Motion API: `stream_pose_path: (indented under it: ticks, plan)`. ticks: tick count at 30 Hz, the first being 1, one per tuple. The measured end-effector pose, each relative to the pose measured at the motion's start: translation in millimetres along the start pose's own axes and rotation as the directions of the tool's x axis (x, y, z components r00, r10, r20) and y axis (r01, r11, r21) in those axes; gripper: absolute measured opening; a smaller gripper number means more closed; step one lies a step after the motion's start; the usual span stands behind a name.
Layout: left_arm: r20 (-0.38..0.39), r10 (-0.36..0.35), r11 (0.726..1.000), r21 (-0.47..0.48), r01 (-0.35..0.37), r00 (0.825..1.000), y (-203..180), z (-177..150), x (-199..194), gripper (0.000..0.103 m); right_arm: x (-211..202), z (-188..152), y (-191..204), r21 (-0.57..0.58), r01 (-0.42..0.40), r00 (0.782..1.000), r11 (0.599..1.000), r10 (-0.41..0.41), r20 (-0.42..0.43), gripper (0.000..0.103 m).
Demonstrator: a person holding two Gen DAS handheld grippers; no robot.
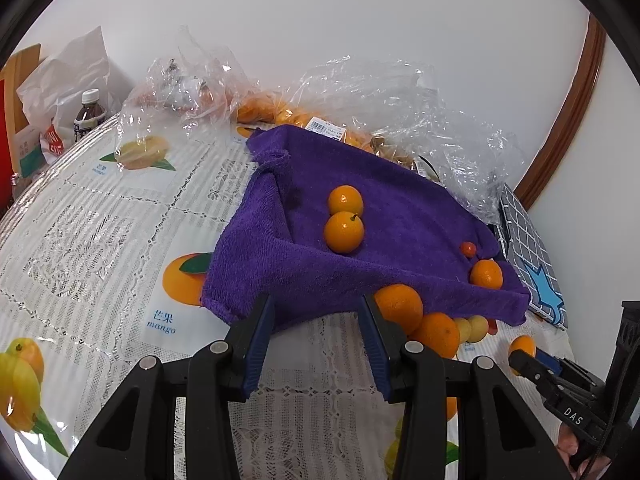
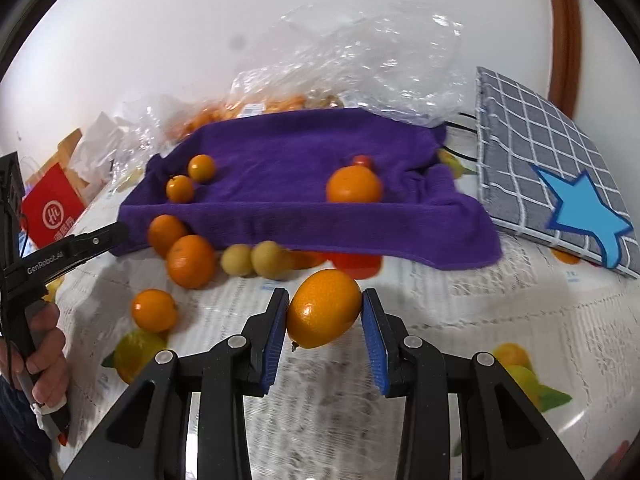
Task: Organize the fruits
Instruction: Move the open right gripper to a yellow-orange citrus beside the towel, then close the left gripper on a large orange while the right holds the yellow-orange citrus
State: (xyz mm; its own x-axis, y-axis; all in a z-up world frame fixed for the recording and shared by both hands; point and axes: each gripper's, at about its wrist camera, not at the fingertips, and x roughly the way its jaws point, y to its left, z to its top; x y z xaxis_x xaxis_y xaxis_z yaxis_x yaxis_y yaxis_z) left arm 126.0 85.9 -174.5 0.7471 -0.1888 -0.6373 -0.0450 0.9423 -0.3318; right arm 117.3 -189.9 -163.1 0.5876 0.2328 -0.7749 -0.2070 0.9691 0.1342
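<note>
A purple towel lies on the fruit-print tablecloth with two small oranges, another orange and a tiny red fruit on it. Its front edge stands raised. Two oranges and pale yellow fruits sit under that edge. My left gripper has that front edge between its fingertips and looks shut on it. My right gripper is shut on an oval orange, held just above the tablecloth in front of the towel. One more orange lies loose on the left.
Clear plastic bags holding more fruit are heaped behind the towel against the wall. A grey checked pouch with a blue star lies on the right. On the left stand a bottle and a red bag. A hand holds the left gripper.
</note>
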Motion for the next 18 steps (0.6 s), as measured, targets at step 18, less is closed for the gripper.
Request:
stream_pose_path:
  ticks: [18]
  plan:
    - [-0.055, -0.149, 0.988, 0.037, 0.151, 0.987, -32.2, 0.7, 15.9, 0.041, -6.5, -10.9, -19.9, 0.008, -0.009, 0.999, 1.0, 0.008, 0.032, 0.037]
